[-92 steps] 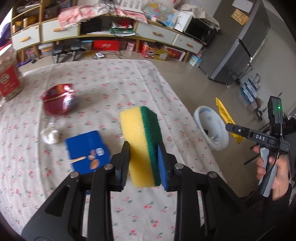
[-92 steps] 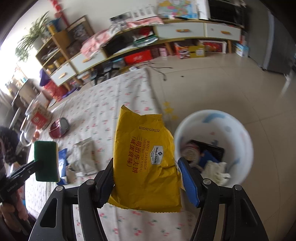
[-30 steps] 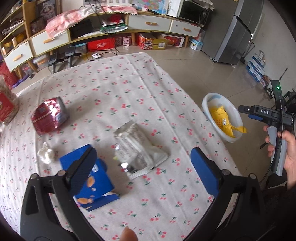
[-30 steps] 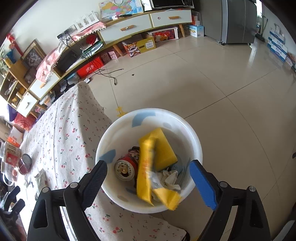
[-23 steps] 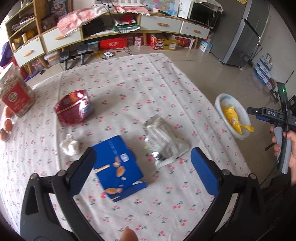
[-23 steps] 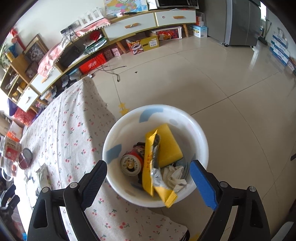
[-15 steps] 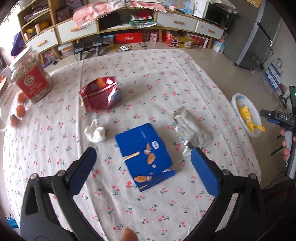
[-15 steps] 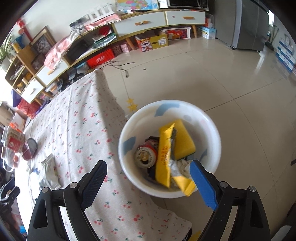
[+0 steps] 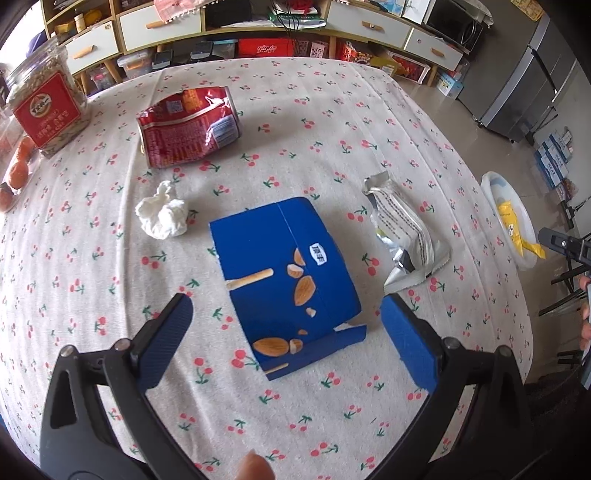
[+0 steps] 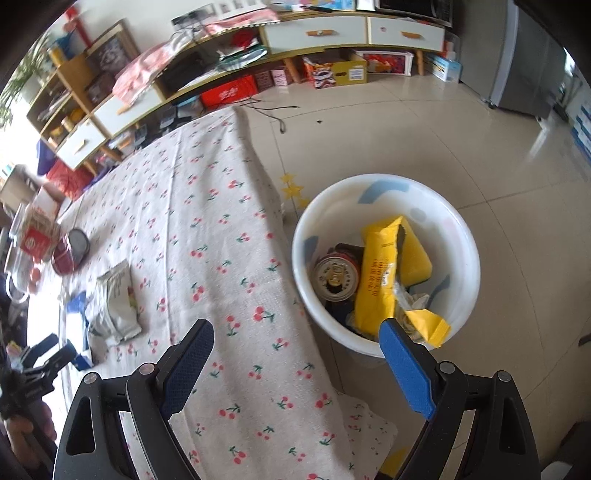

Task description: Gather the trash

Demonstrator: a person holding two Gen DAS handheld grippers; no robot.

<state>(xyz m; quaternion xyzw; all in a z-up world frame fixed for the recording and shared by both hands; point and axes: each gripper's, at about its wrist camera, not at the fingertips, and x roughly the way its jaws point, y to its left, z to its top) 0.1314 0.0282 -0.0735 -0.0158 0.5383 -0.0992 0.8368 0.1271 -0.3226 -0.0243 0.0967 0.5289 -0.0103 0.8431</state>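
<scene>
My left gripper (image 9: 286, 308) is open above the table, its blue pads straddling the near end of a blue snack box (image 9: 284, 273) without touching it. A silver wrapper (image 9: 402, 230) lies right of the box, a crumpled white tissue (image 9: 162, 216) to its left, a red crushed bag (image 9: 188, 127) farther back. My right gripper (image 10: 295, 339) is open and empty over the table's edge beside the white bin (image 10: 306, 243) on the floor. The bin holds a yellow wrapper (image 10: 376, 273), a yellow sponge (image 10: 415, 258) and a can (image 10: 336, 277).
A jar with a red label (image 9: 46, 105) and oranges (image 9: 18, 171) stand at the table's far left. The cherry-print cloth (image 9: 332, 110) covers the table. Shelves and drawers (image 10: 325, 31) line the back wall. A grey fridge (image 9: 524, 92) stands at the right.
The left gripper let go of the sponge, then came down over the blue box. The right gripper dropped the yellow wrapper into the bin and slid left toward the table.
</scene>
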